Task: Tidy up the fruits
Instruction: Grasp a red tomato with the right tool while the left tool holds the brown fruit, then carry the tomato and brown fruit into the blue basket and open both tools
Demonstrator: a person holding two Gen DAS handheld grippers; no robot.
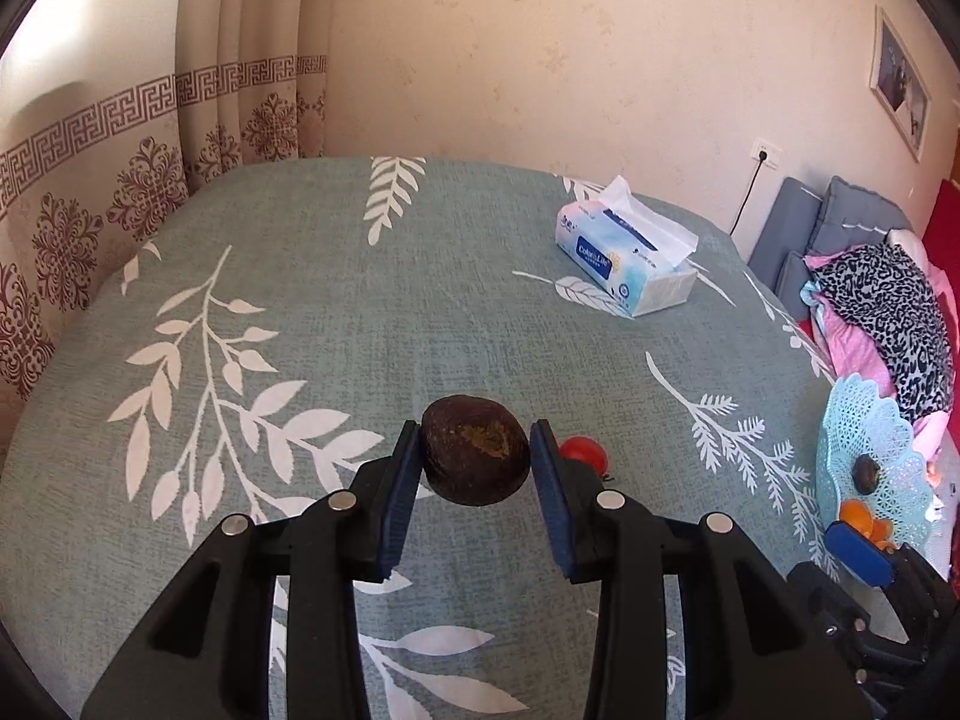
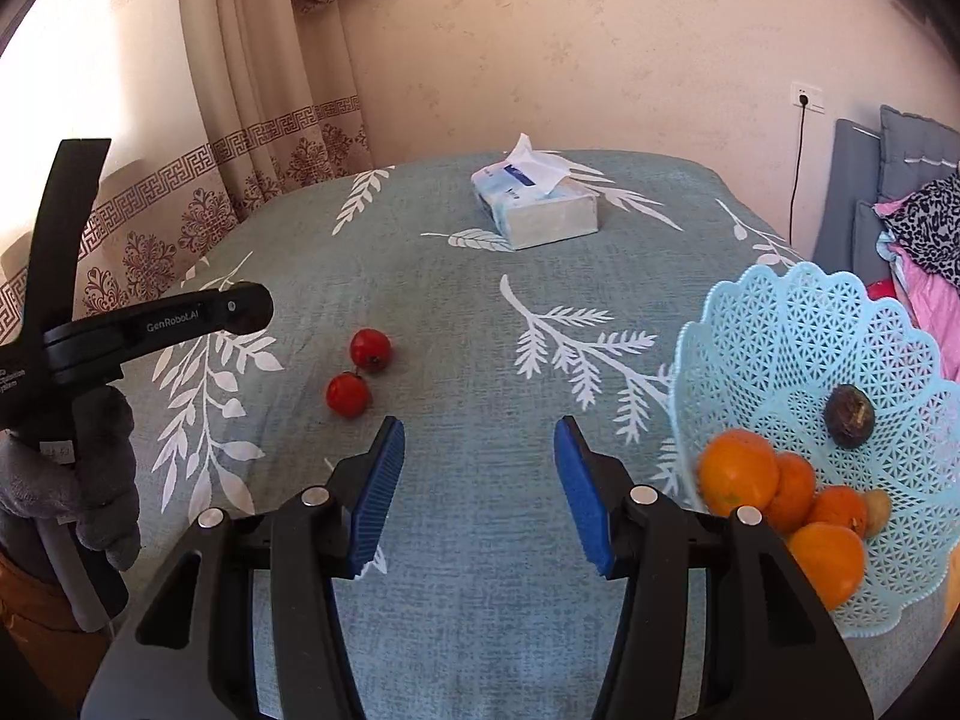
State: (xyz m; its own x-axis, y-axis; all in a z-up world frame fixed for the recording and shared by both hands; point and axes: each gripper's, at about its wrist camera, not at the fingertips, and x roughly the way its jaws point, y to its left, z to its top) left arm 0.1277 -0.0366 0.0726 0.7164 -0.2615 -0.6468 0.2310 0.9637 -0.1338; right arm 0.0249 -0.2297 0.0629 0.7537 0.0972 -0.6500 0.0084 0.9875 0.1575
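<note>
My left gripper [image 1: 474, 450] is shut on a dark brown round fruit [image 1: 474, 450] and holds it above the table. A small red fruit [image 1: 583, 451] lies just right of its right finger. In the right wrist view two small red fruits [image 2: 370, 349] [image 2: 347, 395] lie on the cloth left of my right gripper [image 2: 480, 456], which is open and empty. A light blue lattice basket [image 2: 798, 324] at the right holds several oranges [image 2: 739, 471] and a dark brown fruit [image 2: 849, 416]. The basket also shows in the left wrist view [image 1: 864, 420].
The table wears a grey-green cloth with white leaves [image 2: 480, 312]. A tissue pack [image 1: 627, 255] lies at the far right, also in the right wrist view [image 2: 537, 204]. Curtains hang at the left, cushions and clothes [image 1: 882, 300] lie at the right.
</note>
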